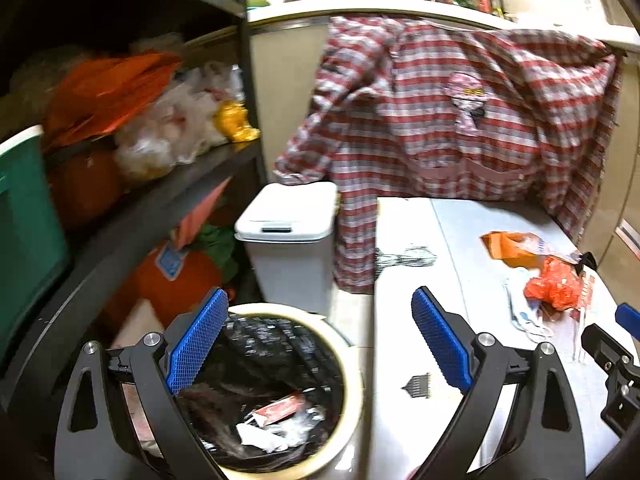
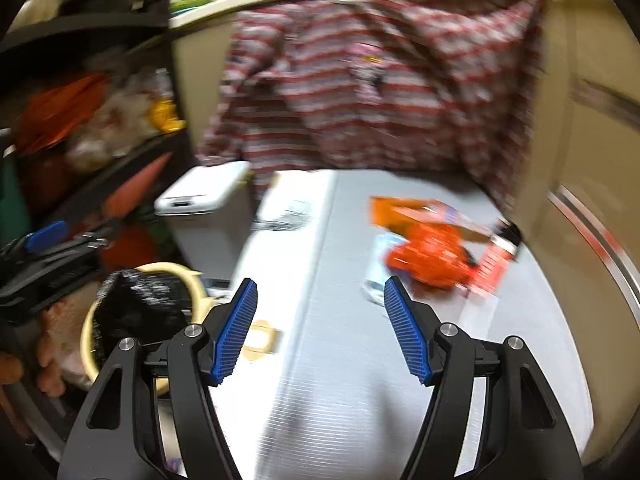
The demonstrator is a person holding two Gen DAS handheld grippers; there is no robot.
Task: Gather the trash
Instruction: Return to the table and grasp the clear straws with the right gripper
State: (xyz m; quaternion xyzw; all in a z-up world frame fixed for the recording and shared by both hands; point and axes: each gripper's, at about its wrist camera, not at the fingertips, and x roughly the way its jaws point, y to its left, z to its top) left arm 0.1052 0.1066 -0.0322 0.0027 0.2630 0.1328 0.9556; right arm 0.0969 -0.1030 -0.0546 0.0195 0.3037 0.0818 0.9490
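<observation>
Both grippers, left (image 1: 316, 344) and right (image 2: 320, 330), have fingers spread wide, holding nothing. A checked shirt (image 1: 440, 120) drapes behind the worktop (image 2: 360, 360); orange wrappers (image 2: 428, 256) lie ahead, round bin (image 1: 352, 380) left.

My left tongs (image 1: 316, 344) have black arms with triangular cut-outs, round silver screws at the pivots, and blue pads with a fine waffle grid. My right tongs (image 2: 320, 328) are built the same: black linkage, silver screw heads, and ribbed blue pads on both fingers (image 2: 236, 332).
</observation>
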